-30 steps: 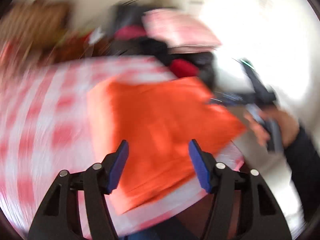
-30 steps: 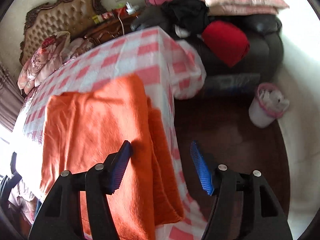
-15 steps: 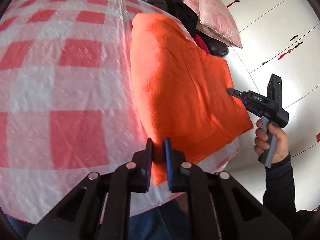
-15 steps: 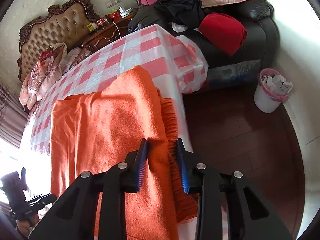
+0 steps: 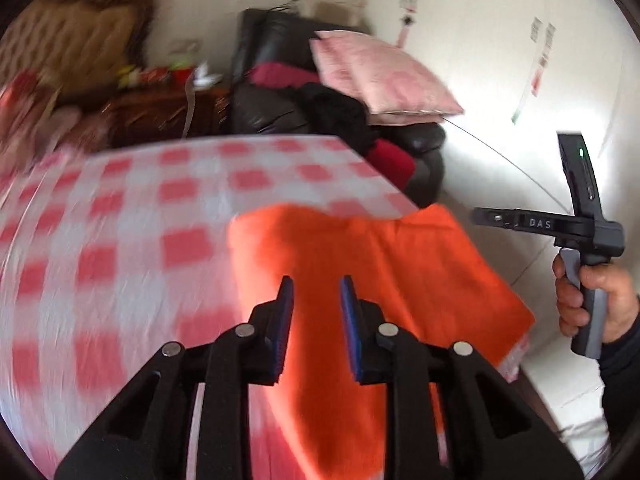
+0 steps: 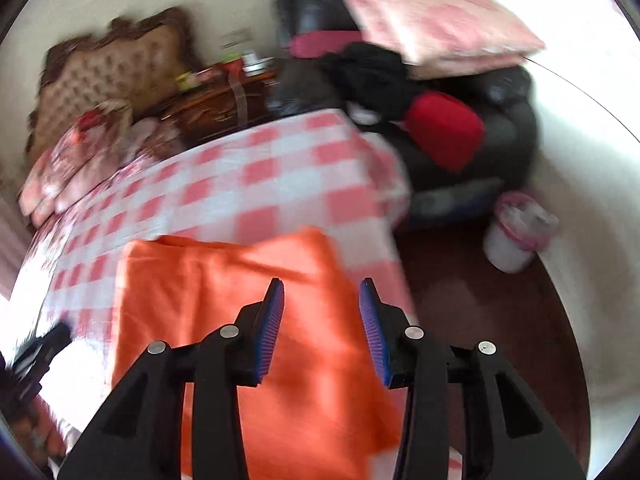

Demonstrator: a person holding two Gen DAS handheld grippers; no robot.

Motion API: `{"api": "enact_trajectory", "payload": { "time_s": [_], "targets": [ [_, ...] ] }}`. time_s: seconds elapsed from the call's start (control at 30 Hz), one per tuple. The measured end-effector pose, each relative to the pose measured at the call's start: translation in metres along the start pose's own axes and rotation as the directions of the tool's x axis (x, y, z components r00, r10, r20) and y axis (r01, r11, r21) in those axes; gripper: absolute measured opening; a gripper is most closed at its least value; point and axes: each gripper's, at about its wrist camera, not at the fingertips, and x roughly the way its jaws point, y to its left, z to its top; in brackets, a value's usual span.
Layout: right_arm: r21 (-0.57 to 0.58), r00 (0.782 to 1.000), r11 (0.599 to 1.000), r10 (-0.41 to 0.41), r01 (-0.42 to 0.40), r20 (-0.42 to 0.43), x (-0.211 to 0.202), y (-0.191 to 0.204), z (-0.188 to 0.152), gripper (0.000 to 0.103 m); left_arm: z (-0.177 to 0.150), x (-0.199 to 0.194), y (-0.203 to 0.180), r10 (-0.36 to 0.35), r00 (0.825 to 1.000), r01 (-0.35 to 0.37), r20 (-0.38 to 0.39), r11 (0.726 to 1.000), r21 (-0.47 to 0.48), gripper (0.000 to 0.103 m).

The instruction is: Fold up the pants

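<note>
The orange pants (image 5: 360, 264) lie folded in a flat rectangle on the red-and-white checked tablecloth (image 5: 132, 240), near the table's right edge. My left gripper (image 5: 316, 292) hovers over their near part, jaws opening, with only a gap between the blue pads. My right gripper (image 6: 320, 292) also hovers above the pants (image 6: 224, 300), jaws opening and holding nothing. In the left wrist view a hand holds the right gripper (image 5: 484, 216) off the table's right side. Both views are motion-blurred.
A black sofa (image 6: 508, 128) behind the table carries a pink pillow (image 6: 436, 20), a red cushion (image 6: 444, 128) and dark clothes. A wooden nightstand (image 5: 160, 112) and tufted headboard (image 6: 112, 76) stand at the back left. A white bin (image 6: 516, 236) sits on the dark floor.
Half a second ago both grippers were closed on the pants' near edge. Now both have let go, their jaws have parted, and they have drawn back while the pants lie flat.
</note>
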Motion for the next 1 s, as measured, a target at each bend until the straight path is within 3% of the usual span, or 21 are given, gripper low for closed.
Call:
{"api": "enact_trajectory", "payload": {
  "time_s": [0.13,0.2,0.23,0.3,0.37,0.43,0.57,0.6,0.63,0.7,0.83,0.97,1.0],
  "targets": [
    [-0.047,0.998,0.999,-0.026,0.024,-0.053,0.051,0.024,0.015,0.039,0.033,0.091,0.003,-0.002,0.993,0.011,-0.122,0.998,0.067,0.012],
    [-0.062,0.993,0.996,-0.072,0.066,-0.089,0.074,0.025,0.015,0.035,0.038,0.124,0.021,0.095,0.980,-0.087,-0.174,0.995,0.053,0.002],
    [-0.063,0.991,0.995,-0.082,0.076,-0.103,0.084,0.021,0.013,0.035,0.040,0.131,0.036,0.081,0.982,-0.082,-0.168,0.997,0.006,0.002],
    [-0.059,0.995,0.996,-0.066,0.062,-0.080,0.088,0.017,0.009,0.035,0.041,0.136,0.047,0.059,0.985,-0.065,-0.160,0.997,-0.034,0.002],
    [-0.089,0.994,0.993,-0.089,0.084,-0.062,0.090,0.021,0.005,0.036,0.045,0.132,0.040,0.100,0.986,-0.100,-0.136,0.995,0.001,0.002],
    [-0.121,0.992,0.986,-0.123,0.117,-0.041,0.093,0.027,0.001,0.037,0.048,0.119,0.044,0.135,0.988,-0.139,-0.077,0.989,-0.048,0.002],
    [-0.142,0.988,0.979,-0.153,0.149,-0.013,0.094,0.032,-0.003,0.039,0.048,0.109,0.057,0.248,0.963,-0.259,-0.104,0.960,-0.109,0.002],
    [-0.153,0.987,0.976,-0.160,0.157,-0.008,0.094,0.034,-0.003,0.040,0.048,0.097,0.053,0.248,0.966,-0.255,-0.071,0.960,-0.114,0.008],
    [-0.158,0.987,0.975,-0.162,0.159,-0.005,0.094,0.034,-0.004,0.040,0.048,0.079,0.045,0.234,0.972,-0.235,-0.023,0.965,-0.113,0.024],
    [-0.147,0.989,0.978,-0.148,0.146,-0.004,0.094,0.031,-0.003,0.042,0.041,0.055,0.025,0.172,0.985,-0.170,0.013,0.981,-0.096,0.042],
    [-0.130,0.997,0.989,-0.072,0.069,-0.016,0.092,0.028,0.000,0.055,0.001,0.032,-0.028,0.092,0.995,-0.092,-0.038,0.996,-0.016,0.041],
    [0.016,0.998,1.000,0.014,-0.015,0.058,0.053,0.002,0.008,0.059,-0.035,0.025,-0.050,0.148,0.985,-0.147,-0.090,0.989,0.025,0.044],
    [0.057,0.996,0.998,0.013,-0.018,0.084,0.038,-0.009,0.009,0.066,-0.040,0.022,-0.053,0.147,0.984,-0.146,-0.096,0.989,0.023,0.053]
  ]
}}
